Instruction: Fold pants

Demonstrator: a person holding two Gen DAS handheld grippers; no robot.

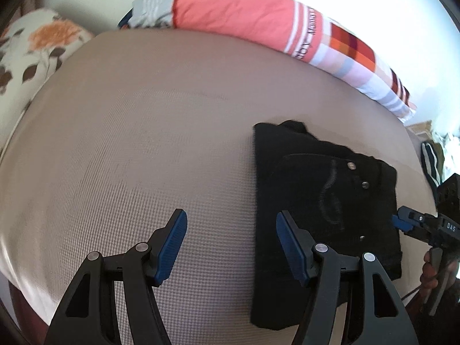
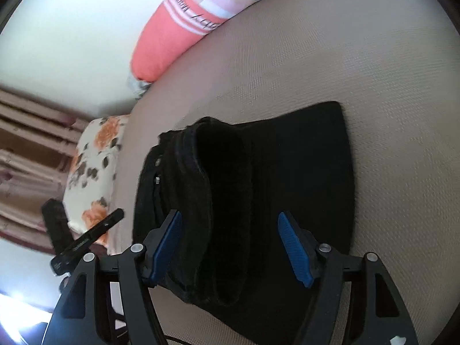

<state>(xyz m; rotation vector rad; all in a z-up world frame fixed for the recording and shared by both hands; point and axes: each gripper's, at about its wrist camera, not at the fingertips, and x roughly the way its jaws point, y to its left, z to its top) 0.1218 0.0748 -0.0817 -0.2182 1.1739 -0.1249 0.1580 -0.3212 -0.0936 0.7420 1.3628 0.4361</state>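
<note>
The bed (image 1: 143, 132) fills both views, its beige textured cover stretched smooth, with a coral-and-check pillow (image 1: 244, 17) along the far edge and a floral pillow (image 1: 31, 49) off to the left side. On that cover lie the black pants (image 1: 325, 201), already down to a compact rectangle, rivets and pocket stitching facing up, sitting toward the right of the left wrist view. From the right wrist view the waistband end gapes open and stands a little proud of the layers under it. The fabric looks like thick, fairly stiff denim: it should keep a crease, but the stacked layers may be bulky and could spring back, so the best hold is probably at a corner or along the folded edge, catching all layers together. The left claw (image 1: 231, 247) hovers spread wide, empty, its right finger over the pants' near-left edge. The right claw (image 2: 230, 248) is spread too, straddling the open waistband and pinching nothing.
</note>
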